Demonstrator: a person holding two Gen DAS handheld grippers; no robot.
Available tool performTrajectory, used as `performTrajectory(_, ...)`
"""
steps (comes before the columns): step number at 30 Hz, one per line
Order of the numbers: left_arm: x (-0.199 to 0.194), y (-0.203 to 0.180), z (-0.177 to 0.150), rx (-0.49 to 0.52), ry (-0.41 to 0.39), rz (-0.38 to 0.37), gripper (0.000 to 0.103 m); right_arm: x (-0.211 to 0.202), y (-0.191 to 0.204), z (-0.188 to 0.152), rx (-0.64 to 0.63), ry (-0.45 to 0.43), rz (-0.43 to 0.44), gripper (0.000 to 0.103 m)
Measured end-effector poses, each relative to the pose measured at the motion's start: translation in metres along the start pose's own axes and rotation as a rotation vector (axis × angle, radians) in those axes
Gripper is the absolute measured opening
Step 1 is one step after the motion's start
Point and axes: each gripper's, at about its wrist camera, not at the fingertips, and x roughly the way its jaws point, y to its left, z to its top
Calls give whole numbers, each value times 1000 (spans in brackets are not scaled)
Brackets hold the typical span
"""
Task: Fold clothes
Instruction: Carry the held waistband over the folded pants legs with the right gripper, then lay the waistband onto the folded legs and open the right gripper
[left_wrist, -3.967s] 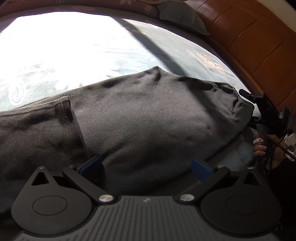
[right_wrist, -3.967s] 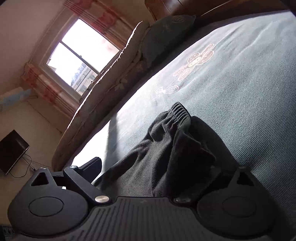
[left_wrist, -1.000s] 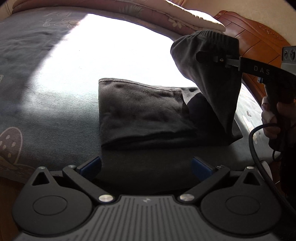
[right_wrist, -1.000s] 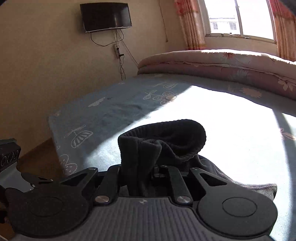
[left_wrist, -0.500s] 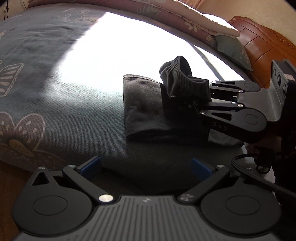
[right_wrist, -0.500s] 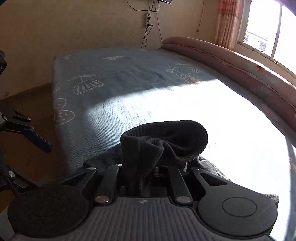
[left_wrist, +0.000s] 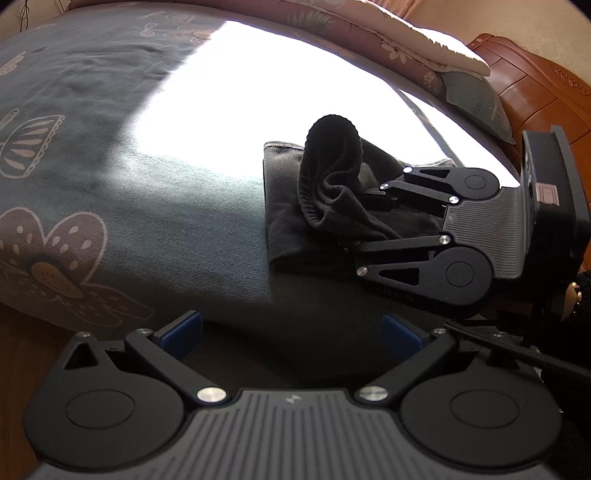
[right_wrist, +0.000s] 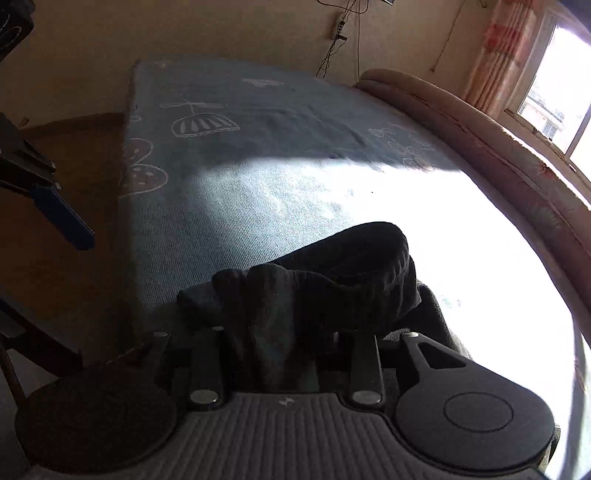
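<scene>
A dark grey garment (left_wrist: 284, 221) lies folded on the bed sheet (left_wrist: 166, 229). Its ribbed end (left_wrist: 332, 162) is bunched up on top of the fold. My right gripper (left_wrist: 364, 219) comes in from the right, low over the fold. Its jaws are opening, and the bunched cloth (right_wrist: 332, 269) still lies between them with a gap beside it. In the right wrist view the cloth covers the right gripper's (right_wrist: 288, 339) fingertips. My left gripper (left_wrist: 291, 332) stands open near the bed's front edge, short of the garment, with nothing between its blue pads (left_wrist: 181, 332).
The grey-blue flowered sheet is sunlit at the middle. A rolled quilt (left_wrist: 369, 33) and a pillow (left_wrist: 476, 99) lie along the far side by a wooden headboard (left_wrist: 535, 96). Wooden floor (right_wrist: 66, 155) runs past the bed's edge. A window (right_wrist: 561, 85) is at the right.
The right gripper brought the garment's lifted end down and left onto the folded part, rolled level, and its jaws spread. The left gripper hardly moved.
</scene>
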Motion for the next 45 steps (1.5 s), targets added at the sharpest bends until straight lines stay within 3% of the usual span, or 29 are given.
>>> performTrajectory(5, -1, 7, -1, -18, 3, 2, 102, -20, -21, -1, 116, -44, 77, 58)
performTrajectory(10, -1, 10, -1, -27, 2, 7, 102, -46, -62, -1, 315, -162, 197, 58)
performTrajectory(15, -1, 10, 0, -27, 1, 3, 102, -49, -107, -9, 589, -276, 398, 58)
performTrajectory(17, -2, 11, 0, -27, -1, 1, 102, -46, -117, -13, 652, -292, 419, 58)
performTrajectory(18, -2, 11, 1, -28, -3, -1, 102, -44, -121, -14, 677, -293, 418, 56)
performTrajectory(19, -1, 11, 2, -28, -5, -2, 102, -39, -120, -12, 657, -244, 345, 55)
performTrajectory(21, -1, 11, 2, -27, -7, -4, 102, -25, -116, -7, 591, -140, 197, 26)
performTrajectory(23, 1, 10, 3, -27, -5, -4, 102, -8, -111, -4, 535, -74, 129, 19)
performTrajectory(25, 2, 9, 2, -30, 0, -5, 102, 10, -105, 1, 524, -54, 160, 18)
performTrajectory(29, 3, 7, 0, -30, 8, -3, 102, 40, -81, 16, 398, -14, 137, 19)
performTrajectory(34, 5, 6, -1, -24, 13, -10, 102, 16, -85, 16, 389, -59, 136, 20)
performTrajectory(37, 7, 4, 0, -18, 17, -12, 102, 2, -96, 13, 416, -85, 56, 20)
performTrajectory(40, 8, -1, -1, -6, 17, -21, 102, 25, -99, 15, 450, -27, 56, 20)
performTrajectory(42, 7, -2, -4, -4, 16, -19, 102, 49, -97, 16, 451, 34, 80, 26)
performTrajectory(45, 8, -3, -9, 1, 27, -13, 102, 36, -99, 14, 451, 7, 87, 26)
